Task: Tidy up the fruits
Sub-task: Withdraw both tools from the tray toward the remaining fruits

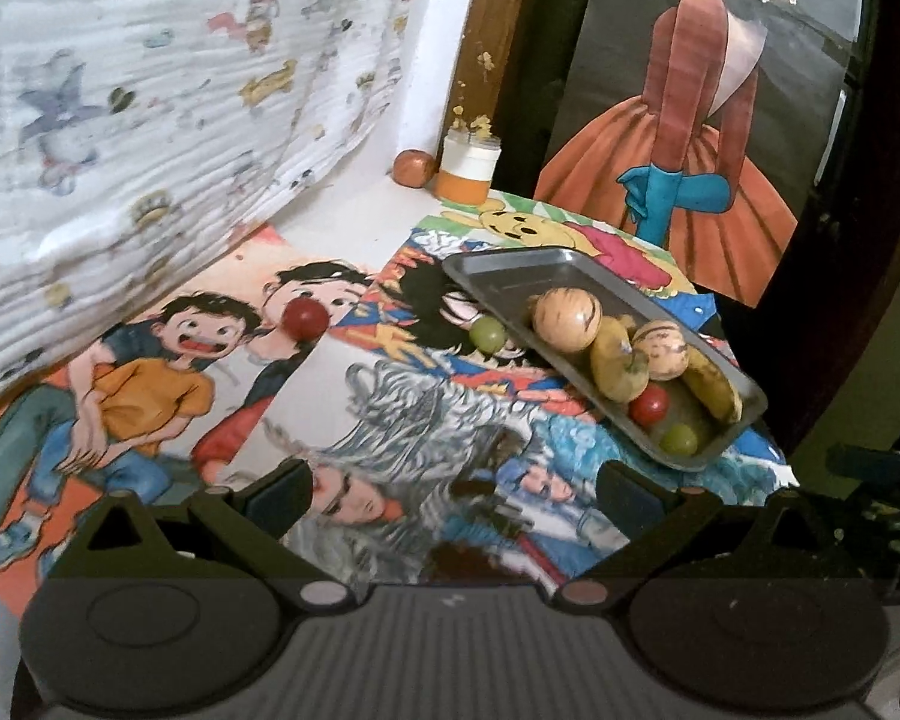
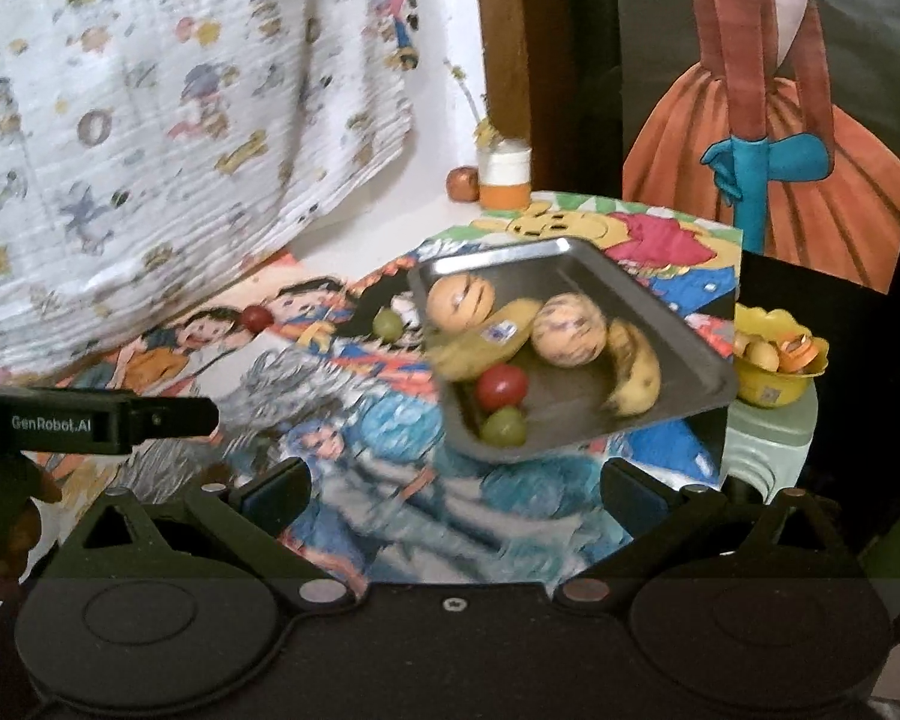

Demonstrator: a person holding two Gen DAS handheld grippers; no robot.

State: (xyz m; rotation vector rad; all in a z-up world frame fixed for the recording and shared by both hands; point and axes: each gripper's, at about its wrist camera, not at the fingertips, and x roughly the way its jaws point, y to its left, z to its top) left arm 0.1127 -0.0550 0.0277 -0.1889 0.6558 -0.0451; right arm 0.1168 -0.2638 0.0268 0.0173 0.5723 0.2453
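— Nearest us, both tools hang over the front of the bench [image 1: 342, 372] with its cartoon-printed cover. The left hand-held gripper [image 1: 450, 495] has its fingers spread wide and nothing between them. Same for the right hand-held gripper [image 2: 453, 495]: gaping, empty.

— So nobody's carrying fruit right now?

— No. My guess is they're held back and open to pick the next target. Just beyond, on the right, sits the shallow rectangular grey metal tray [image 1: 492, 267], angled across the bench corner. It already holds two round tan striped melons [image 1: 567, 319], yellow bananas [image 1: 711, 384], a small red round fruit [image 1: 649, 405] and a green grape-like fruit [image 1: 679, 439].

— And what's left out?

— Two pieces, I'd judge. A loose green round fruit [image 1: 488, 334] lies just beside the tray's left rim, and a loose red round fruit [image 1: 305, 320] rests farther left, well apart from the tray. The left tool is on the better side for that one.

— Anything behind?

— At the back wall, a small orange-brown ball [image 1: 414, 168] beside a white-and-orange jar [image 1: 467, 171]. Off the right edge, a yellow bowl [image 2: 771, 387] of scraps stands on a pale stool, probably not part of the sorting.
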